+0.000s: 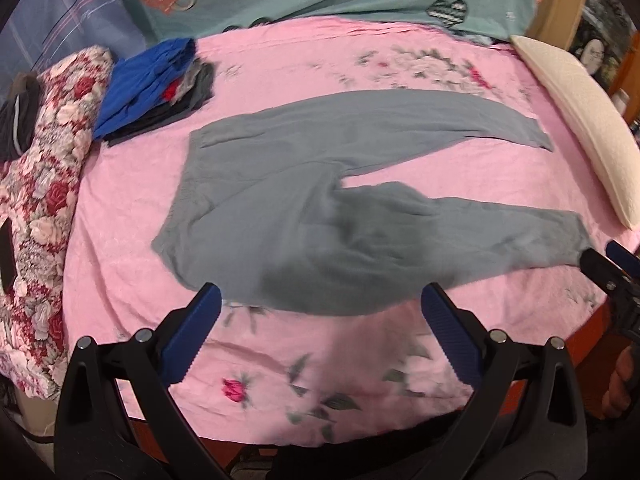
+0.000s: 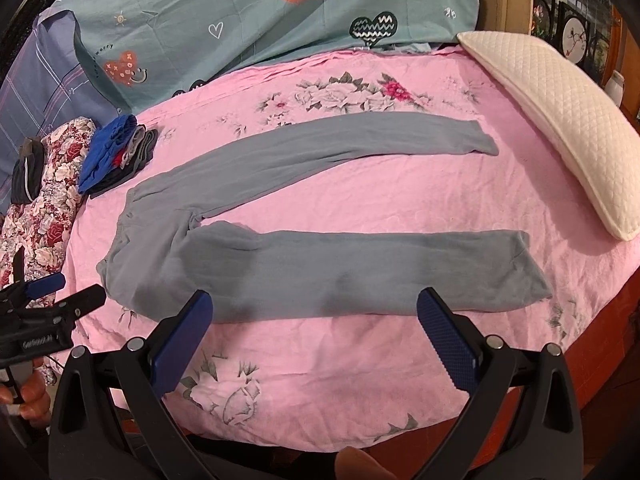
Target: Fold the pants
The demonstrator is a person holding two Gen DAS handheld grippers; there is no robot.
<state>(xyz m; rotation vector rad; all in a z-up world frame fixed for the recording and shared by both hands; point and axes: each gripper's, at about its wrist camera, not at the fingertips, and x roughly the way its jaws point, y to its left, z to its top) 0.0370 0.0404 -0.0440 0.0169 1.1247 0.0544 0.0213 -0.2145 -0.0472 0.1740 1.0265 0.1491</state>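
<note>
in the left wrist view, the grey pants (image 1: 320,208) lie spread flat on the pink floral bedsheet (image 1: 128,240), waistband toward the blue-topped stack of folded clothes (image 1: 152,88) and both legs splayed apart, reaching toward the cream pillow (image 1: 584,116). no box, basket or bin shows; the folded stack simply sits on the sheet just beyond the pants' waistband. the left gripper (image 1: 322,304) hangs released, blue pads wide apart, above the near edge of the pants and holding nothing. the right gripper (image 1: 600,256) shows at the near leg's cuff, its jaws spread, though whether it touches the cloth cannot be told.

in the right wrist view, the pants (image 2: 304,264) again lie flat, the near leg running along the sheet (image 2: 360,360) toward the pillow (image 2: 560,120). the right gripper (image 2: 316,308) is released above that leg's near edge. the left gripper (image 2: 76,292) hovers beside the pants' waistband corner, jaws parted. the folded stack (image 2: 116,152) rests past the waistband.
</note>
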